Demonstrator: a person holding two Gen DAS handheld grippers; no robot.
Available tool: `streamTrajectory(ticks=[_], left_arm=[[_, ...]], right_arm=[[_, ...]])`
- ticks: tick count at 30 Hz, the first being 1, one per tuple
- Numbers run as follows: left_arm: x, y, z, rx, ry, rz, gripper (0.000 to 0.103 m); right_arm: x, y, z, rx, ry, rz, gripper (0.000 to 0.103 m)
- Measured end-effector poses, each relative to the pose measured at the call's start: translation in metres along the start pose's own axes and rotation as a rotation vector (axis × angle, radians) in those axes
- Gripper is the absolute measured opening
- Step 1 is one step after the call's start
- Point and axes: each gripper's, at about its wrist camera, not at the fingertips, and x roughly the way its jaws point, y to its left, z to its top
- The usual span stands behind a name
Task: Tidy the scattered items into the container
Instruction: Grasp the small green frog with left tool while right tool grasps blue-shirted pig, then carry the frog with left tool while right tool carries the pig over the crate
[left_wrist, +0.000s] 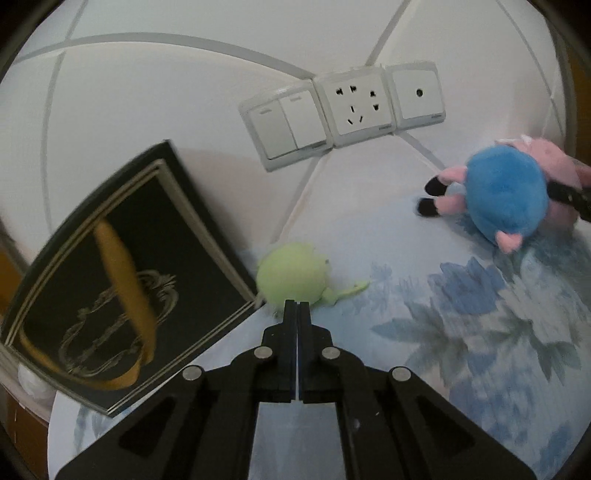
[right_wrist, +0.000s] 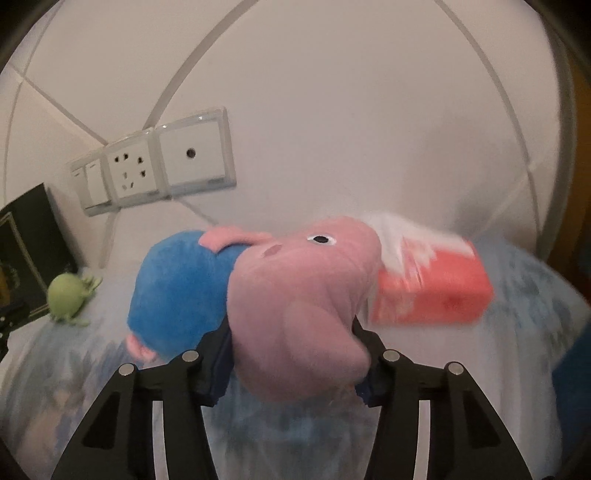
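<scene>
To the left of the left gripper (left_wrist: 297, 303) a black box (left_wrist: 122, 280) with gold trim and a gold ribbon leans against the white wall. The gripper's jaws are clenched together on nothing, their tips just short of a small green plush toy (left_wrist: 291, 275) lying on the floral cloth (left_wrist: 461, 332). Farther right, the right gripper (right_wrist: 291, 332) grasps a pink pig plush (right_wrist: 299, 306) in a blue dress by its head. Beyond it to the right sits an orange tissue pack (right_wrist: 432, 288).
</scene>
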Motion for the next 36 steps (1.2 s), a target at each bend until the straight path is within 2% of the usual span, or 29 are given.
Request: streamTrajectory(ticks=[3,5,6,7,8,9,11,13,16,20,21,22,23,24,25,29,36], left_arm=[[0.000,0.004,0.007,-0.004,0.006,-0.026,0.000],[0.008,0.002,0.018,0.020,-0.017,-0.035,0.011],[0.018,-0.001,0.023,0.030,-0.023,-0.042,0.046],[0.025,-0.004,0.027,0.034,-0.021,-0.050,0.093],[0.031,-0.007,0.032,0.038,-0.030,-0.056,0.103],[0.041,-0.011,0.036,0.047,-0.048,-0.044,0.103],[0.065,-0.017,0.044,0.042,-0.036,-0.041,0.103],[0.088,-0.017,0.051,0.023,-0.020,-0.001,0.103],[0.117,-0.009,0.057,-0.046,0.045,0.028,0.103],[0.142,-0.009,0.058,-0.044,0.101,0.044,0.103],[0.148,-0.011,0.058,-0.040,0.126,0.045,0.098],[0.151,-0.012,0.058,-0.034,0.140,0.044,0.077],[0.150,-0.012,0.058,-0.028,0.132,0.074,0.067],[0.149,-0.010,0.058,-0.018,0.133,0.094,0.051],[0.147,-0.007,0.057,-0.026,0.137,0.075,0.048],[0.125,0.000,0.042,-0.028,0.132,0.037,0.046],[0.046,-0.007,-0.016,-0.060,0.118,-0.028,0.046]], right_arm=[[-0.016,-0.004,-0.011,0.036,0.012,-0.003,0.051],[-0.019,-0.003,-0.012,0.034,0.009,-0.007,0.052],[-0.019,-0.003,-0.012,0.032,-0.001,-0.009,0.052],[-0.018,-0.003,-0.013,0.031,-0.007,-0.013,0.053],[-0.018,-0.005,-0.013,0.042,-0.012,-0.007,0.053],[-0.019,-0.006,-0.012,0.053,-0.027,-0.003,0.053],[-0.021,-0.005,-0.013,0.049,-0.030,0.009,0.054],[-0.022,-0.004,-0.011,0.047,-0.022,0.032,0.054],[-0.026,-0.002,-0.009,0.025,-0.032,0.029,0.054],[-0.020,-0.006,-0.012,0.044,-0.003,0.038,0.054],[-0.020,-0.005,-0.011,0.042,-0.005,0.037,0.054],[-0.020,-0.004,-0.011,0.041,-0.004,0.037,0.054],[-0.020,-0.004,-0.012,0.041,-0.002,0.040,0.054],[-0.020,-0.004,-0.012,0.040,-0.002,0.040,0.054],[-0.020,-0.003,-0.011,0.039,-0.003,0.040,0.054],[-0.020,-0.002,-0.011,0.029,-0.005,0.035,0.054],[-0.025,0.001,-0.017,0.022,-0.002,0.016,0.053]])
